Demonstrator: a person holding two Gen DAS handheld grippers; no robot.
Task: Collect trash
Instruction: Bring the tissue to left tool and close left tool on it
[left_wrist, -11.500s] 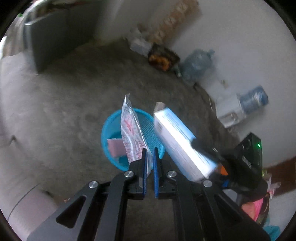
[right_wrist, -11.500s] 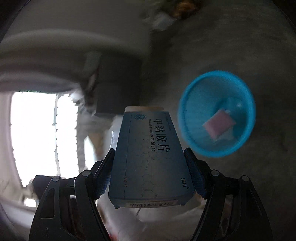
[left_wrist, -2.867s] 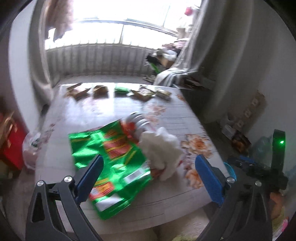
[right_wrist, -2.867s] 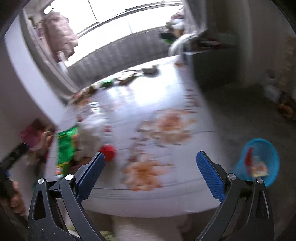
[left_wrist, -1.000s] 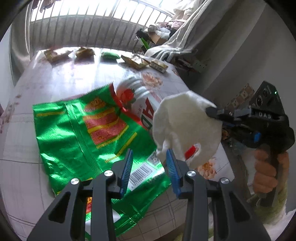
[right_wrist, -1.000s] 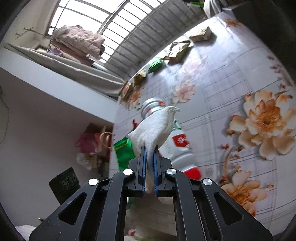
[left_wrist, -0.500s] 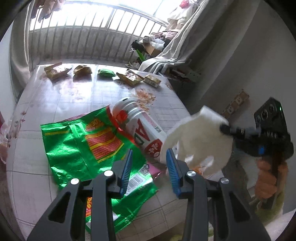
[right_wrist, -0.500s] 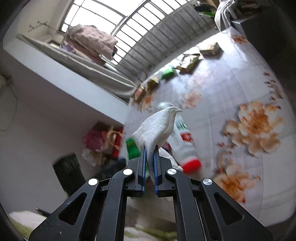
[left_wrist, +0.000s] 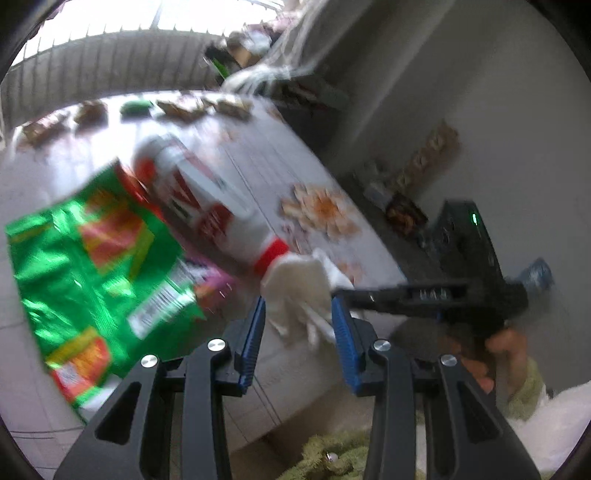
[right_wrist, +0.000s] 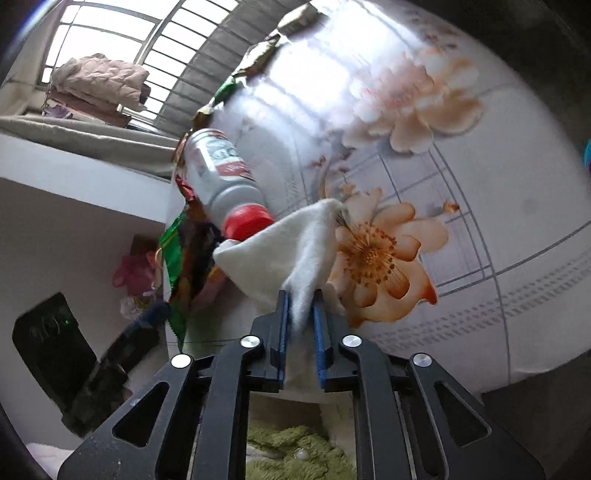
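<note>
At the counter's (right_wrist: 517, 295) near edge, the right tool (right_wrist: 300, 306) is opening around the white tissue (right_wrist: 295, 251) beside the bottle's red cap (right_wrist: 247, 221), while the left tool (left_wrist: 298, 332), part-open and empty, must close on it next.

We hold our left gripper (left_wrist: 298, 325) pointing downward, its blue pads parted and nothing pressed between them. Our right gripper (right_wrist: 300, 325) also points downward; its jaws are opening, with white tissue (right_wrist: 291, 254) between the blue pads. In the left wrist view our right hand (left_wrist: 495, 354) wraps that gripper's handle, a green fuzzy sleeve (left_wrist: 524, 391) at the wrist.
</note>
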